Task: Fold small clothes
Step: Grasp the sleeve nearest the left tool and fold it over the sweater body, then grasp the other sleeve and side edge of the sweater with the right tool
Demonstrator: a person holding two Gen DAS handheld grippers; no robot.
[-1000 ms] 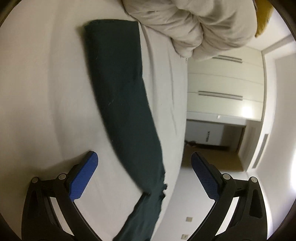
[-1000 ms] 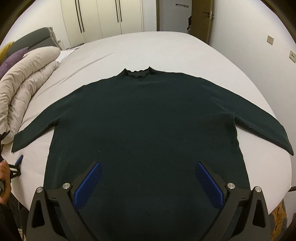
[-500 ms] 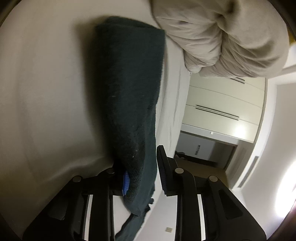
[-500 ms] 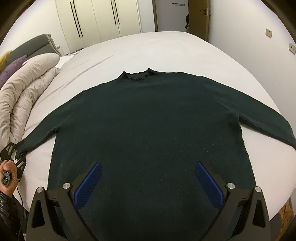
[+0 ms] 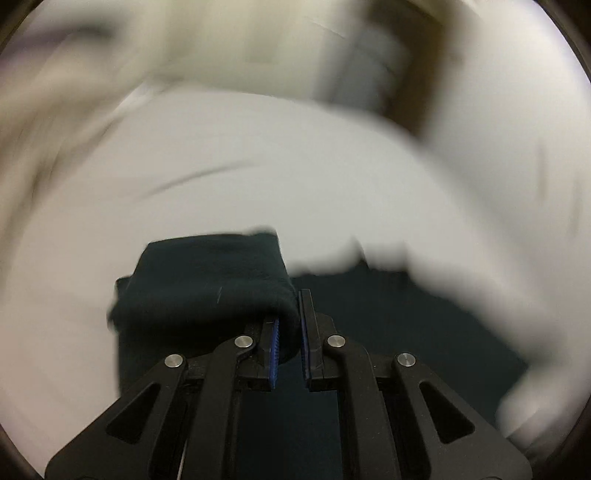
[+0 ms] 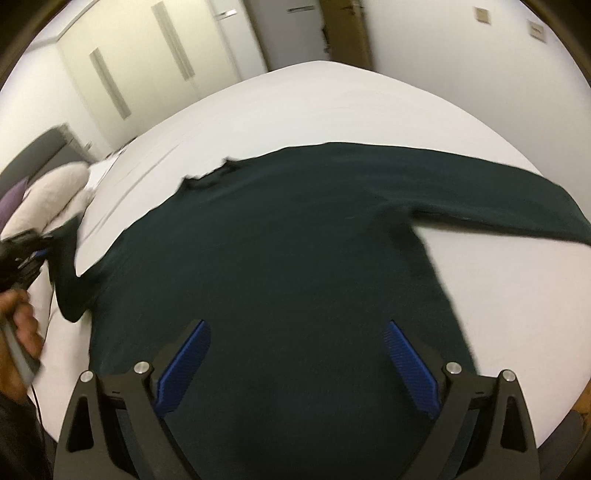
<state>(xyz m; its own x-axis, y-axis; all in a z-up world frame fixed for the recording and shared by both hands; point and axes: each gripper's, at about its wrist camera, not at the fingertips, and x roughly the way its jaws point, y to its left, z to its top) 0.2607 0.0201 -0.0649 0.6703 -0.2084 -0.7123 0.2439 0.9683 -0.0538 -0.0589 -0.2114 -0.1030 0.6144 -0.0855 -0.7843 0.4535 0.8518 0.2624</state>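
Observation:
A dark green long-sleeved sweater (image 6: 280, 258) lies spread flat on a white bed (image 6: 332, 107), collar toward the far side. My left gripper (image 5: 289, 332) is shut on the cuff end of the sweater's left sleeve (image 5: 207, 288) and holds it lifted off the bed; it also shows at the left edge of the right wrist view (image 6: 26, 251). My right gripper (image 6: 295, 362) is open and empty, hovering over the sweater's lower body. The right sleeve (image 6: 498, 199) lies stretched out flat.
A beige duvet (image 6: 48, 195) and a purple pillow (image 6: 11, 199) are bunched at the bed's left side. White wardrobes (image 6: 147, 62) and a wooden door (image 6: 347, 33) stand beyond the bed. The left wrist view is heavily blurred.
My left gripper closed on the left sleeve's cuff and has lifted it, swinging it inward. The right gripper stayed open and tilted over the sweater.

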